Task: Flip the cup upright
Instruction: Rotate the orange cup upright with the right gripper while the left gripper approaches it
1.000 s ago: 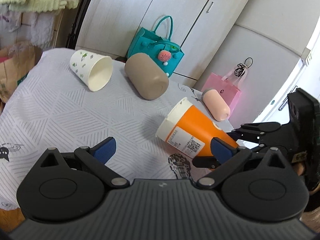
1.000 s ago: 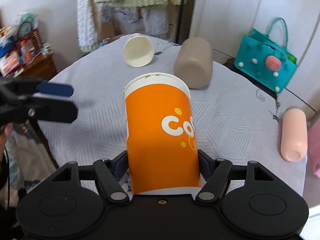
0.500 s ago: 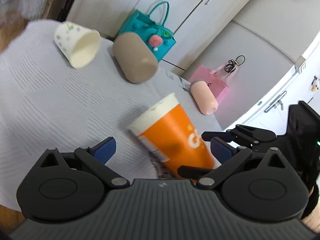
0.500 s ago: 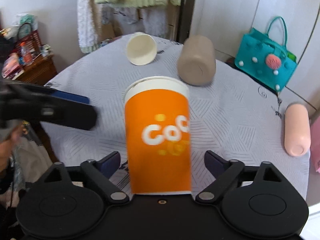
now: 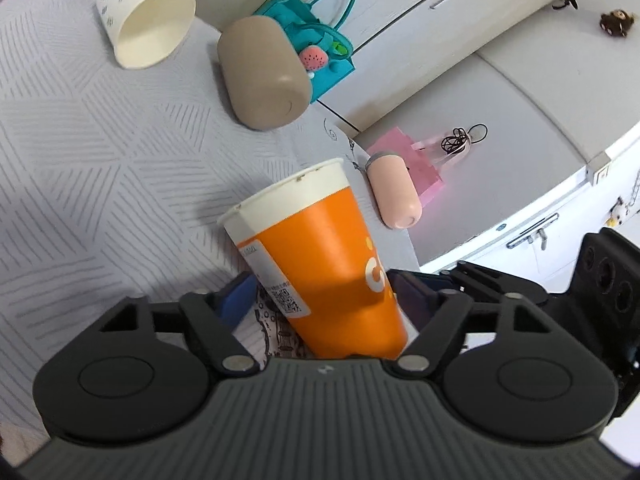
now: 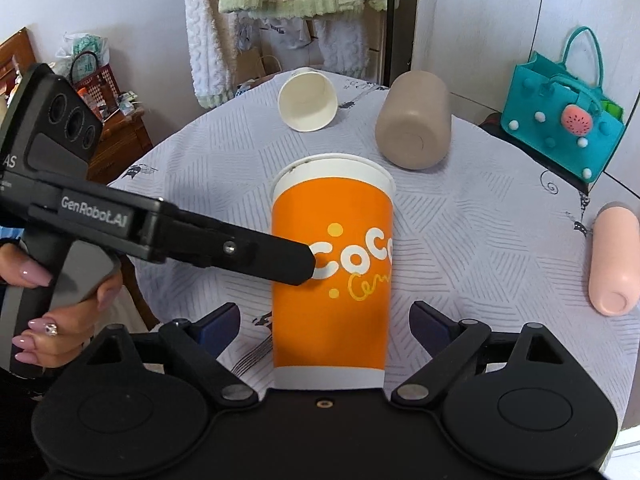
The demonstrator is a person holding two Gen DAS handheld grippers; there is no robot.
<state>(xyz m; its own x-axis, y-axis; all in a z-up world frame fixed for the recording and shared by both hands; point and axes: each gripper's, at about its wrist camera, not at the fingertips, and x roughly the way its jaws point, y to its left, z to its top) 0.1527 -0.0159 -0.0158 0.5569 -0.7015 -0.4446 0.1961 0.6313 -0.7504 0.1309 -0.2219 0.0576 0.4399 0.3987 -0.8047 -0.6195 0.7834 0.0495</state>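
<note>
The orange paper cup [image 6: 332, 272] with a white rim stands with its mouth up near the table's front edge. In the left wrist view the orange cup [image 5: 320, 264] sits between my left gripper's [image 5: 324, 294] blue pads, which press on its sides. My right gripper [image 6: 324, 326] is open, its pads clear of the cup on both sides. The left gripper's finger [image 6: 256, 258] crosses the cup's left side in the right wrist view.
A white paper cup [image 6: 308, 100], a tan tumbler [image 6: 414, 120] and a pink tumbler [image 6: 614, 256] lie on their sides on the grey patterned tablecloth [image 6: 216, 168]. A teal bag [image 6: 560, 120] stands beyond the table. A pink bag [image 5: 408, 160] sits past the far edge.
The right gripper opened and let go of the orange cup. The left gripper moved in and closed on it. The cup went from lying tilted to mouth-up.
</note>
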